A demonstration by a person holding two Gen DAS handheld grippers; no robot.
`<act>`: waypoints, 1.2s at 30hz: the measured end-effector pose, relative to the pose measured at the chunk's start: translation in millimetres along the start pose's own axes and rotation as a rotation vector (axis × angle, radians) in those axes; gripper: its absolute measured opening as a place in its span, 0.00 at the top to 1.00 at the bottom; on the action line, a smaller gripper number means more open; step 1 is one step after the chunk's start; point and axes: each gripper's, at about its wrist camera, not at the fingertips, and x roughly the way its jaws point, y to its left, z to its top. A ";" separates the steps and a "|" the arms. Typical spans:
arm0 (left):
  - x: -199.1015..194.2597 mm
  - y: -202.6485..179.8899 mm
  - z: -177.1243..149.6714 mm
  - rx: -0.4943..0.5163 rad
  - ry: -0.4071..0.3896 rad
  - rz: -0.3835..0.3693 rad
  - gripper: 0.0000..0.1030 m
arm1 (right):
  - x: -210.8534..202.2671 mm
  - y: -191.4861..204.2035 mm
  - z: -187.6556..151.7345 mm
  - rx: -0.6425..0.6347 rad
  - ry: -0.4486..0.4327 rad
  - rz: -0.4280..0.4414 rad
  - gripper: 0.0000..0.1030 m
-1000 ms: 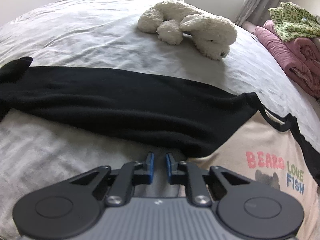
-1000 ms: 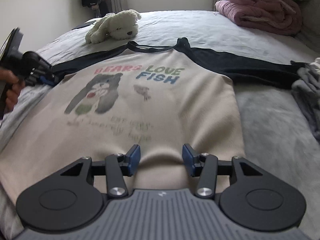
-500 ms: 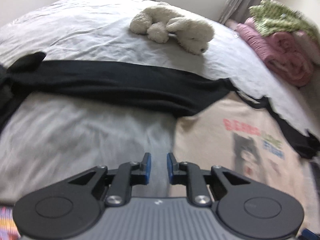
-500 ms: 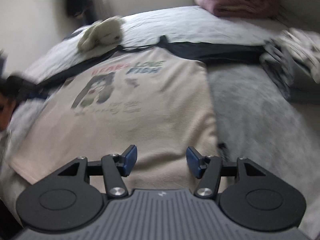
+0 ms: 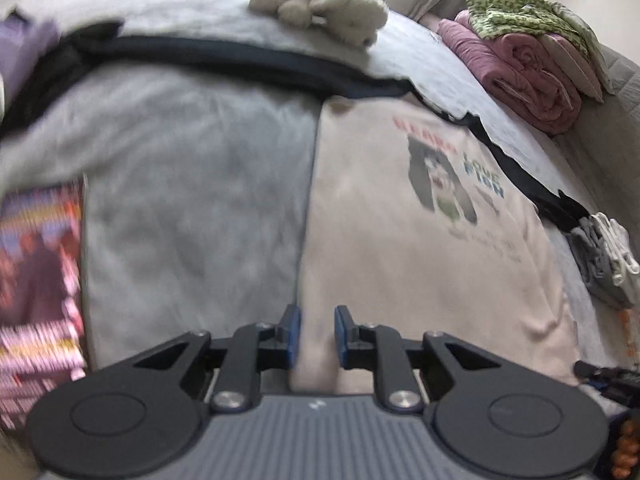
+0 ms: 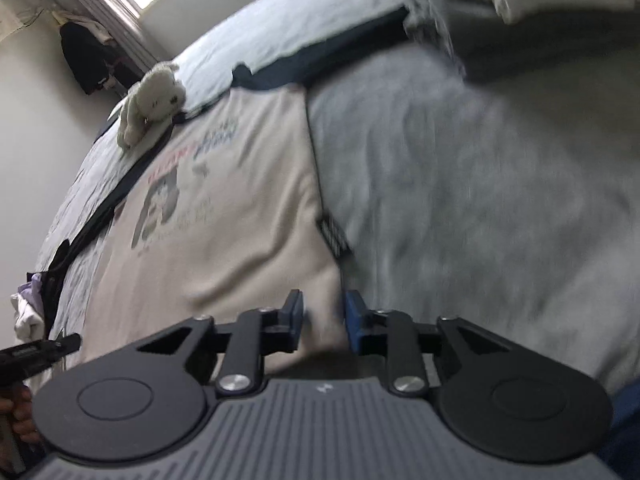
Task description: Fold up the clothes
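A cream shirt [image 5: 400, 240] with dark sleeves and a bear print lies flat, face up, on the grey bed. My left gripper [image 5: 316, 336] is open, its blue pads either side of the shirt's lower left hem corner. My right gripper [image 6: 323, 322] is open over the lower right hem corner of the shirt [image 6: 224, 216], just below a small dark side label [image 6: 334, 234]. One dark sleeve [image 5: 224, 56] stretches left, the other [image 6: 320, 60] stretches right. Each view shows the other gripper at its edge.
A white plush toy [image 5: 324, 4] lies above the collar. Folded pink blankets with a green cloth [image 5: 528, 52] sit at the far right. A grey and white clothes pile [image 5: 604, 256] lies by the right sleeve. A colourful cover [image 5: 40, 280] shows at the bed's left edge.
Both grippers moved down the shirt from its upper part to the two bottom hem corners. The right gripper's jaws narrowed somewhat. The views are blurred by motion.
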 end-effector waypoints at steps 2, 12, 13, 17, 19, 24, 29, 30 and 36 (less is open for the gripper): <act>2.3 -2.1 -3.6 0.014 -0.004 0.007 0.76 | -1.4 -2.5 -4.6 0.013 0.002 -0.003 0.82; -3.1 -1.2 -6.8 -0.026 -0.027 0.036 0.95 | -12.1 -4.9 -7.4 0.024 -0.052 0.006 0.89; -9.8 -3.4 -6.6 -0.013 -0.033 0.053 0.96 | -17.7 -3.5 -7.1 0.019 -0.070 0.008 0.89; -36.3 -16.0 -6.0 0.040 -0.071 0.073 0.96 | -45.3 6.4 -2.0 -0.021 -0.118 0.028 0.90; -40.7 -20.1 -5.9 0.053 -0.079 0.077 0.96 | -56.7 12.4 1.1 -0.040 -0.134 0.032 0.90; -26.1 -22.0 -17.1 0.084 -0.056 0.125 0.96 | -50.6 19.2 -3.7 -0.097 -0.096 -0.028 0.90; -6.4 -18.3 -22.1 0.095 -0.021 0.164 0.95 | -22.9 10.6 -13.4 -0.096 -0.005 -0.102 0.90; -5.8 -20.8 -21.9 0.110 -0.021 0.167 0.95 | -21.5 12.3 -12.8 -0.108 -0.002 -0.110 0.90; -11.2 -24.1 -17.3 0.110 -0.030 0.187 0.71 | -20.7 23.5 -7.0 -0.195 -0.006 -0.157 0.81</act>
